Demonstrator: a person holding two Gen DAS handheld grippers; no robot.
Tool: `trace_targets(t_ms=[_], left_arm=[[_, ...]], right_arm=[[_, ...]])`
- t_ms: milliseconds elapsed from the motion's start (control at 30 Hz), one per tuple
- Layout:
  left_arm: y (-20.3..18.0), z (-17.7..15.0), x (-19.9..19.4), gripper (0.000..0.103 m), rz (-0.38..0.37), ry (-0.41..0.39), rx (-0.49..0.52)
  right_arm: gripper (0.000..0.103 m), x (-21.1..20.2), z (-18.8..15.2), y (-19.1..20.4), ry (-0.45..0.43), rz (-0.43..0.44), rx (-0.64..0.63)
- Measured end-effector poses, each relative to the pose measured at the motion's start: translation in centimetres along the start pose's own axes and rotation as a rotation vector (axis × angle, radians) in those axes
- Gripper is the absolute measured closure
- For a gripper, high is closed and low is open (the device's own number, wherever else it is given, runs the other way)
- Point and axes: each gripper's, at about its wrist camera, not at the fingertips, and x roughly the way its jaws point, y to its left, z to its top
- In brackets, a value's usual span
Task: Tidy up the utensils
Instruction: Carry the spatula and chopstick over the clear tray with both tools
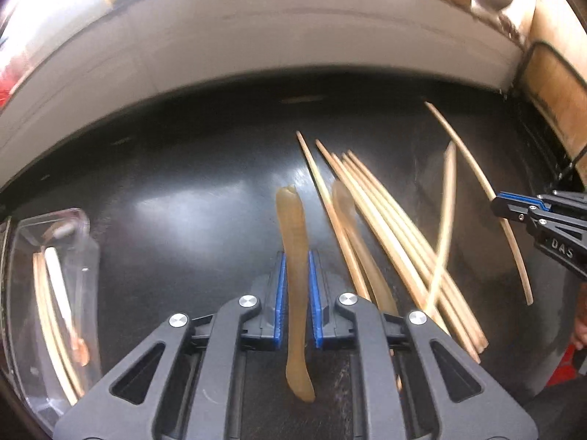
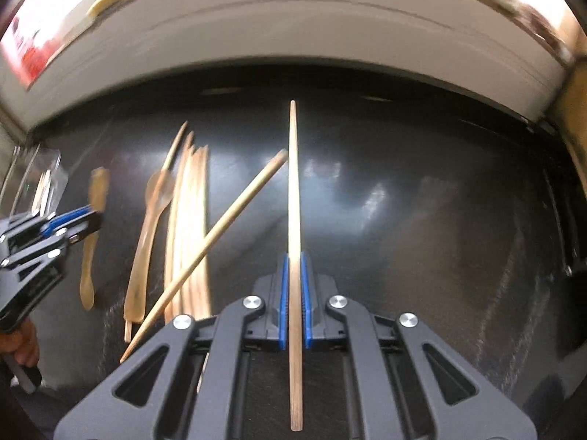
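Note:
My left gripper (image 1: 296,256) is shut on a tan translucent spoon (image 1: 291,227), held clear of the dark tabletop (image 1: 183,183). The right wrist view shows that gripper (image 2: 91,220) and the spoon (image 2: 98,187) at the left. My right gripper (image 2: 294,256) is shut on a single wooden chopstick (image 2: 293,183) that points away from me. In the left wrist view the right gripper (image 1: 499,207) grips this chopstick (image 1: 473,168). Between the two grippers lie a pile of chopsticks (image 1: 381,220), a second tan spoon (image 2: 154,212) and one loose chopstick (image 2: 227,223) crossing the pile.
A clear plastic container (image 1: 84,227) at the far left holds a few chopsticks and a spoon. A white wall (image 1: 293,36) bounds the table at the back. A black wire rack with a wooden board (image 1: 550,73) stands at the right. A hand (image 2: 22,341) shows at the lower left.

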Motion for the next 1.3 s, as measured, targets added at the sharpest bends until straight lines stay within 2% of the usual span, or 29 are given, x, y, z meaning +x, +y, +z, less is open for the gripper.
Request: trace_targets(t_ms=[133,233,300,533,800,933,1033,1300], left_arm=[[0.5,0.3,-2.5,0.092,-0.001,-0.022,-0.039],[1.5,0.2,-5.0,0.092,-0.028,0.011,-0.12],[2.2,0.3,-6.4,0.092,-0.007,0.008,-0.147],[7.8,-1.2,-11.3,0.092,0.051,0.024,-0.269],[16.9,-3.9,-15.1,0.092,0.101,0.013,-0.333],[21.1,-5.6,-16.4,0.092,0.102,0.012,-0.361],[24.0,-6.8,-16.7,0.092,0.094,0.011,-0.368],[29.0,-8.2,-16.1,0.092,0.026,0.008,-0.362]], right_arm=[[0.096,-2.0,0.1,-2.2,-0.006,0.035,0.099],[0.096,-4.7,0.5,-1.3,-0.021,0.094,0.096],[0.096,-6.7,0.8,0.3,-0.031,0.139,0.072],[0.096,-11.0,3.0,10.2,-0.018,0.311,-0.022],[0.096,-11.6,3.3,23.4,0.064,0.477,-0.071],[0.096,-11.7,2.3,30.5,0.098,0.499,-0.108],[0.096,-11.9,1.9,33.7,0.106,0.495,-0.107],[0.096,-10.4,1.1,39.2,0.149,0.46,-0.062]])
